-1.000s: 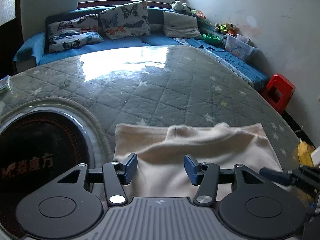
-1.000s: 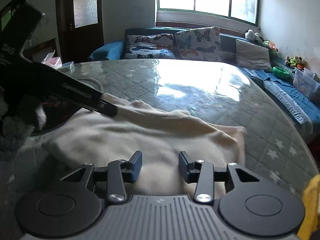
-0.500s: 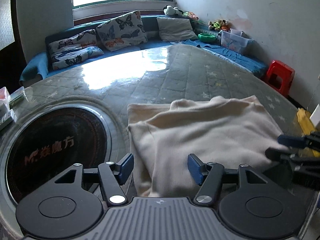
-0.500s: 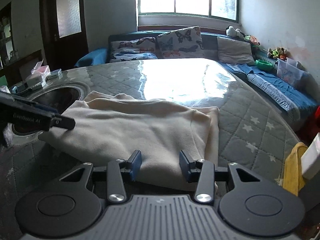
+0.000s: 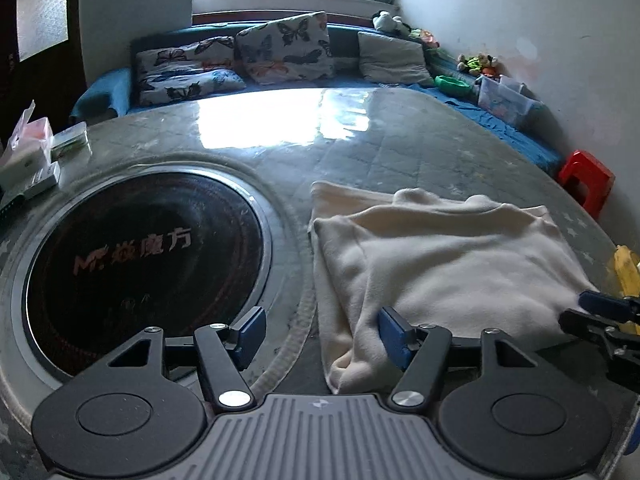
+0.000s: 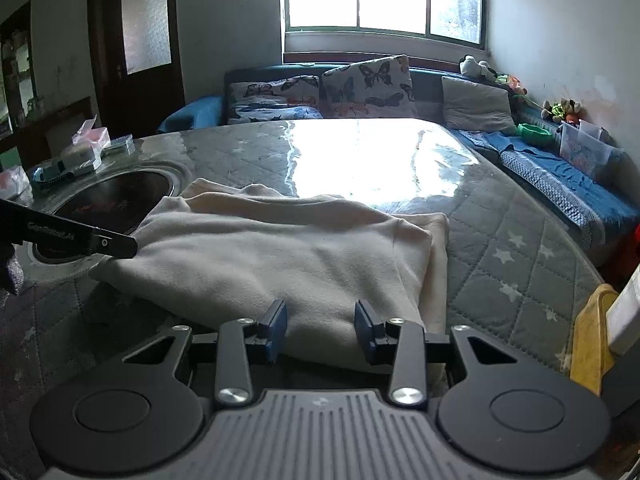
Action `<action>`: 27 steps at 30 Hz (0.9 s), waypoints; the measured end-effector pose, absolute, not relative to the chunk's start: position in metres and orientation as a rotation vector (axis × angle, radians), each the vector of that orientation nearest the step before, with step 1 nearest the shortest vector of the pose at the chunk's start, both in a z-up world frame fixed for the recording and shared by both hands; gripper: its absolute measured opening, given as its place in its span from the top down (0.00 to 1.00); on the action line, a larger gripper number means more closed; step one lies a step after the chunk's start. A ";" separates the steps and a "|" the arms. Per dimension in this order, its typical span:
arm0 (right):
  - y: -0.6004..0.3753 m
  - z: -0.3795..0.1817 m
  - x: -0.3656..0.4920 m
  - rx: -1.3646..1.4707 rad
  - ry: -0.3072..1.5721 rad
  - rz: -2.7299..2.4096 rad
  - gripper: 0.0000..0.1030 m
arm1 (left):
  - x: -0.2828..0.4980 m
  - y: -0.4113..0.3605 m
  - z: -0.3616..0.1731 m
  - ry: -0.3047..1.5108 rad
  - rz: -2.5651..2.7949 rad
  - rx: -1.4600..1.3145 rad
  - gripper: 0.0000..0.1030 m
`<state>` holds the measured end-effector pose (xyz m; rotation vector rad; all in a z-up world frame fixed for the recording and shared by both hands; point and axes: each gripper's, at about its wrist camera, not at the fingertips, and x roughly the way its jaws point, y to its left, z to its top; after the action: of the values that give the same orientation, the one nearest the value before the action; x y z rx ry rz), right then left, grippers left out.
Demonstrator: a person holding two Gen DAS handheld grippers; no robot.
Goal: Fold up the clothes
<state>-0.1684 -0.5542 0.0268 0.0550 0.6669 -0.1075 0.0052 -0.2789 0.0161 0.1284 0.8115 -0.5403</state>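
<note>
A cream fleece garment (image 5: 436, 264) lies folded in a rough rectangle on the quilted grey table; it also shows in the right wrist view (image 6: 280, 256). My left gripper (image 5: 320, 336) is open and empty, just short of the garment's near left corner. My right gripper (image 6: 320, 326) is open and empty, at the garment's near edge. The right gripper's fingers (image 5: 600, 312) show at the right edge of the left wrist view. The left gripper's body (image 6: 68, 234) shows at the left of the right wrist view.
A round black induction cooktop (image 5: 144, 264) is set into the table left of the garment. Tissue packs and small boxes (image 5: 32, 152) sit at the far left. A yellow object (image 6: 592, 332) stands off the table's right edge. A blue sofa with cushions (image 5: 280, 56) is beyond; a red stool (image 5: 586, 180) stands at the right.
Both grippers have pulled back from the garment toward the near table edge. The left gripper has swung left, bringing the cooktop into fuller view. The garment lies still.
</note>
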 end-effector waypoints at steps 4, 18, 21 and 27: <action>-0.553 0.030 -0.173 0.059 0.654 -0.113 0.59 | 0.000 -0.279 0.020 0.796 -0.533 0.137 0.32; -0.541 0.035 -0.180 0.061 0.643 -0.124 0.18 | -0.019 -0.265 0.027 0.772 -0.523 0.140 0.06; -0.538 0.036 -0.181 0.065 0.640 -0.122 0.17 | -0.024 -0.262 0.028 0.767 -0.534 0.133 0.02; -0.531 0.037 -0.183 0.058 0.638 -0.128 0.08 | -0.034 -0.257 0.031 0.747 -0.546 0.140 0.00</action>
<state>-0.1829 -0.5311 0.0365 0.0578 0.6376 -0.1281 -0.0336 -0.2566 0.0307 0.1403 0.7474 -0.5461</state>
